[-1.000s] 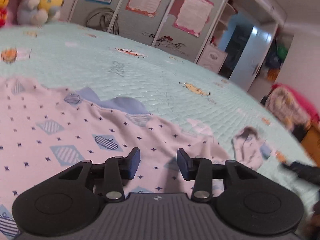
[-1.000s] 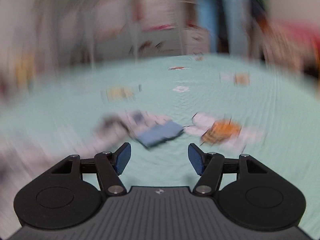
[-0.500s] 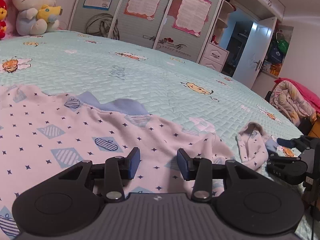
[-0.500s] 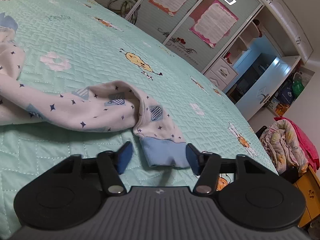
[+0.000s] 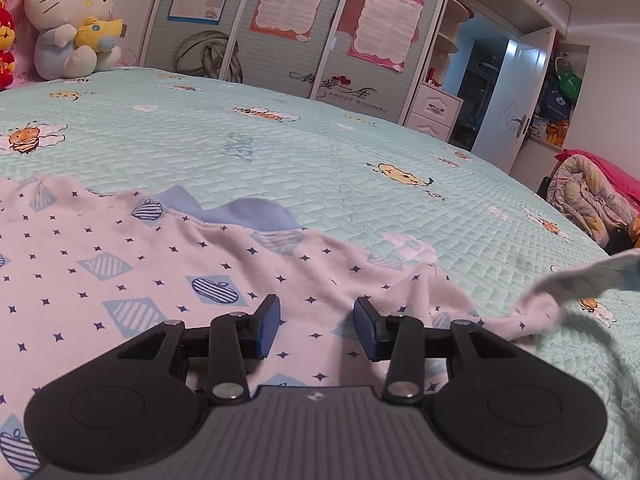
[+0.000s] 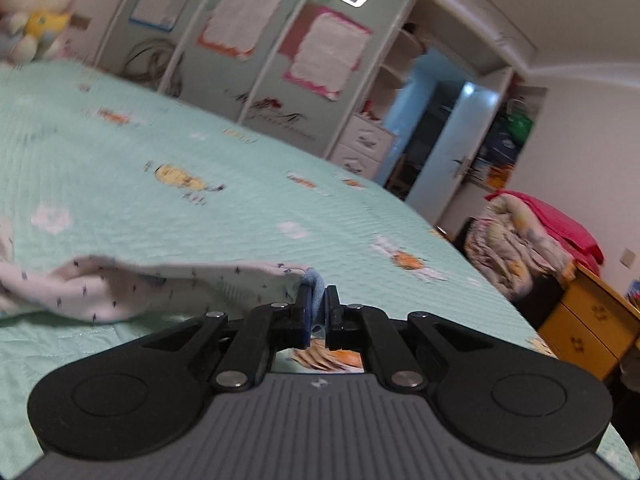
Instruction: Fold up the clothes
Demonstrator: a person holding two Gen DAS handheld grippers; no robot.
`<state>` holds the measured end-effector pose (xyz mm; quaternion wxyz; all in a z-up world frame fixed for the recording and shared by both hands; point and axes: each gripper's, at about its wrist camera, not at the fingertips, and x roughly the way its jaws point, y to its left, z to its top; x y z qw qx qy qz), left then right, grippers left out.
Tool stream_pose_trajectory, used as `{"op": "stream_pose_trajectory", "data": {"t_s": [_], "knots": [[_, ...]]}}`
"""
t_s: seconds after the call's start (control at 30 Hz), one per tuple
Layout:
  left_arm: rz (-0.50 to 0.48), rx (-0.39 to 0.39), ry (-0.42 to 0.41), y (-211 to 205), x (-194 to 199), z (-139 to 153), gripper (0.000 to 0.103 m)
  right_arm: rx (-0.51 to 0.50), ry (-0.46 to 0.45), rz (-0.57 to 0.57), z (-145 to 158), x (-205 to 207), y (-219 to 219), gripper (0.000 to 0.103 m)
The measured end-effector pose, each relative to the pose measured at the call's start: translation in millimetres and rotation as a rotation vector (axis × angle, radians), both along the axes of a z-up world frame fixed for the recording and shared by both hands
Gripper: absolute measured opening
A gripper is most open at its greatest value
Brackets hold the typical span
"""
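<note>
A white child's top (image 5: 120, 276) with small dark stars, striped apples and a blue neckband lies spread on the mint bedspread (image 5: 280, 148). My left gripper (image 5: 316, 326) hovers low over its chest, jaws open with nothing between them. The top's sleeve (image 6: 132, 284) stretches off to the right and is lifted off the bed. My right gripper (image 6: 318, 308) is shut on the blue cuff (image 6: 316, 284) at the sleeve's end. In the left wrist view the raised sleeve (image 5: 576, 284) slants up toward the right edge.
Plush toys (image 5: 72, 20) sit at the bed's far left corner. Wardrobe doors (image 5: 280, 28) with posters stand behind the bed. A heap of bedding (image 6: 524, 236) and a yellow wooden cabinet (image 6: 588, 320) are off the bed's right side.
My right gripper closed on the sleeve's blue cuff and lifted it off the bedspread, pulling the sleeve straight. The left gripper stayed over the top's chest.
</note>
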<state>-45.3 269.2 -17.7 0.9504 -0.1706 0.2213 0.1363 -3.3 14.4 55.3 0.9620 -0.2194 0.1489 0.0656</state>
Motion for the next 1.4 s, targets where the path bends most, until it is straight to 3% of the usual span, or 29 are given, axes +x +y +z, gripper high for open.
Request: {"op": "stream_pose_trajectory", "data": {"t_s": [0.1,0.23,0.33,0.53,0.63,0.73,0.83,0.9,0.93,1.0,1.07,1.27,1.33,1.4], "knots": [[0.000,0.002,0.003,-1,0,1,0.045,0.083,0.045,0.012,26,-17,-22,0.004],[0.001,0.005,0.007,-1,2,1,0.045,0.083,-0.028,0.036,63,-54,-36,0.002],[0.001,0.005,0.007,-1,1,1,0.045,0.099,-0.019,0.014,78,-68,-54,0.002],[0.002,0.003,0.007,-1,1,2,0.045,0.383,0.203,-0.062,57,-55,-117,0.002],[0.002,0.003,0.008,-1,2,2,0.045,0.561,0.223,-0.069,39,-43,-141,0.003],[0.001,0.002,0.007,-1,2,2,0.045,0.667,0.238,-0.104,18,-23,-161,0.010],[0.001,-0.001,0.005,-1,2,2,0.045,0.667,0.269,-0.104,1,-14,-165,0.018],[0.002,-0.003,0.004,-2,2,2,0.045,0.681,0.292,-0.092,-9,-20,-166,0.041],[0.002,-0.005,0.003,-1,2,2,0.045,0.680,0.294,-0.088,-14,-25,-165,0.046],[0.002,-0.007,0.002,-1,2,2,0.045,0.647,0.265,-0.078,-20,-39,-162,0.048],[0.001,-0.008,0.002,0,2,2,0.045,0.549,0.225,-0.016,-23,-56,-154,0.048],[0.001,-0.008,0.001,0,1,2,0.045,-0.128,0.164,0.061,-60,-88,-110,0.048],[0.001,-0.007,0.002,0,2,2,0.045,-0.213,0.181,0.110,-73,-93,-102,0.048],[0.001,-0.006,0.002,0,2,2,0.045,-0.267,0.143,0.126,-79,-94,-94,0.048]]}}
